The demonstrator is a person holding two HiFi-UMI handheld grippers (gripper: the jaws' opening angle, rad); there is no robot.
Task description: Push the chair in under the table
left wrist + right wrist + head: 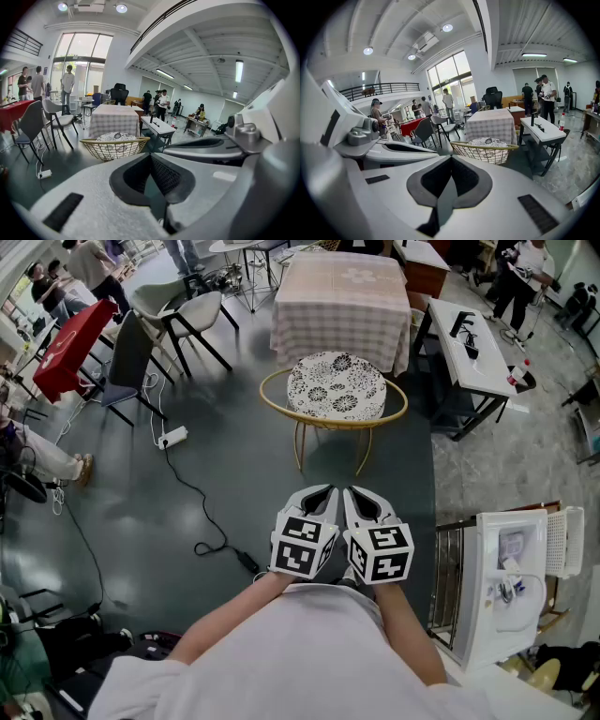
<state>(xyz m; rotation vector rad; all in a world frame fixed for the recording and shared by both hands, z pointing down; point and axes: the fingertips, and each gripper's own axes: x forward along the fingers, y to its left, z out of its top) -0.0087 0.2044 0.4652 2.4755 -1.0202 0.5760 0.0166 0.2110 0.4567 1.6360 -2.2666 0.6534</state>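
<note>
The chair (335, 390) has a gold wire basket frame and a round black-and-white patterned cushion; it stands on the dark floor just in front of the table (342, 298), which wears a checked cloth. My left gripper (322, 493) and right gripper (356, 494) are side by side close to my body, both shut and empty, well short of the chair. The chair (114, 145) shows ahead in the left gripper view, with the table (114, 119) behind it. In the right gripper view the chair (485, 149) and table (491, 123) sit ahead, slightly right.
A white desk (474, 345) stands right of the table. Grey chairs (178, 313) and a red-covered table (71, 345) are at the left. A power strip and cable (174, 438) lie on the floor left of the chair. A white rack (511, 577) is at my right. People stand around.
</note>
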